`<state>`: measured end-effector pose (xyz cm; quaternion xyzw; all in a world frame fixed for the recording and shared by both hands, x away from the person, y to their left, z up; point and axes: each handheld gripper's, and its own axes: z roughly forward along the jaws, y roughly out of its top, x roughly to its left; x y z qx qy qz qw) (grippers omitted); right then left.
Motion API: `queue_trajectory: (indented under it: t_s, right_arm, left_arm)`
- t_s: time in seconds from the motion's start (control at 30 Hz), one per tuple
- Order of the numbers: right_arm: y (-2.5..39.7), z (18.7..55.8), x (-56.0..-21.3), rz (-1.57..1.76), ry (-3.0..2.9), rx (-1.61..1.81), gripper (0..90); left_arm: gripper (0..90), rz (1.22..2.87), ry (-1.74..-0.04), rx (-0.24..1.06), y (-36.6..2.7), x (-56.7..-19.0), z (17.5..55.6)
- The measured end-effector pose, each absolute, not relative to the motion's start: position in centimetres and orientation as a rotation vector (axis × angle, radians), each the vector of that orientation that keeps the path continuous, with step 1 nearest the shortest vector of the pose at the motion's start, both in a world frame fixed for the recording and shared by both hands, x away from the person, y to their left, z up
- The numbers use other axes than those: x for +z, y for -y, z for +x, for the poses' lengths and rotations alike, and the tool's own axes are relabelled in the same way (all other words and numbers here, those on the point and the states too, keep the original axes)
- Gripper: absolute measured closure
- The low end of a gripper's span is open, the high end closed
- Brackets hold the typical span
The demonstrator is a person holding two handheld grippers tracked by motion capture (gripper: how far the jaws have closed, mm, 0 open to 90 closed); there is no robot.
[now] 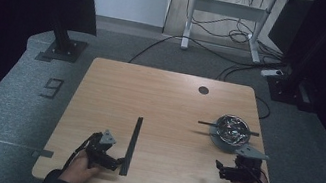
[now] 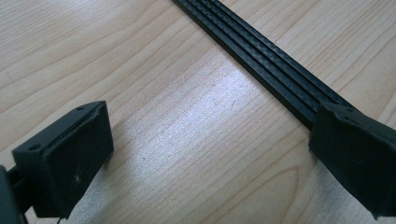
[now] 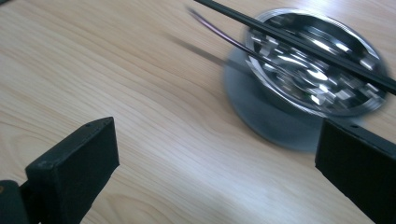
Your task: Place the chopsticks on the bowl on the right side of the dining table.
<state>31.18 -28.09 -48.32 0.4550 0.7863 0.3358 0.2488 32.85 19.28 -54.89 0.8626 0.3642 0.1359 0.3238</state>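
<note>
Fingers first: my left gripper stands wide apart with nothing between the pads, low over the wooden table at about seven o'clock on its top. In the left gripper view bare wood fills the gap, and my right-hand pad sits over the near end of the long black strip; whether it touches the strip I cannot tell. From the high view that strip lies flat, running from my left gripper toward twelve o'clock.

My right gripper is spread wide too and holds nothing, hovering at about five o'clock on the table. Just beyond it, toward one o'clock, is a shiny metal bowl on a grey round base, with a thin black rod laid across its rim. In the right gripper view the bowl and rod are smeared by blur, so the bright contents are hard to make out. My right-hand finger covers the base's near edge, and both pads are cut off by the frame's bottom.

A dark round hole marks the table's far side.
</note>
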Motion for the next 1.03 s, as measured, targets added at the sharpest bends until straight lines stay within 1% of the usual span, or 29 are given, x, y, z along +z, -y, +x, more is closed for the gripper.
queue_trajectory:
  t_s: [0.27, 0.47, 0.73, 1.03]
  right_arm:
    - [23.1, 32.9, -48.8, 1.137, -2.264, 0.968, 0.0]
    - [20.0, 34.9, -51.3, 1.082, -2.341, 0.976, 0.0]
    - [18.4, 36.6, -55.4, 1.112, -2.409, 0.973, 0.0]
    - [18.5, 36.8, -55.7, 1.119, -2.382, 1.014, 0.0]
  left_arm:
    - [0.0, 2.264, -0.955, 0.356, -19.3, -54.9, 32.8]
    - [0.0, 2.263, -0.955, 0.356, -19.3, -54.9, 32.8]
    - [0.0, 2.263, -0.955, 0.357, -19.3, -54.9, 32.8]
    - [0.0, 2.264, -0.955, 0.357, -19.3, -54.9, 32.8]
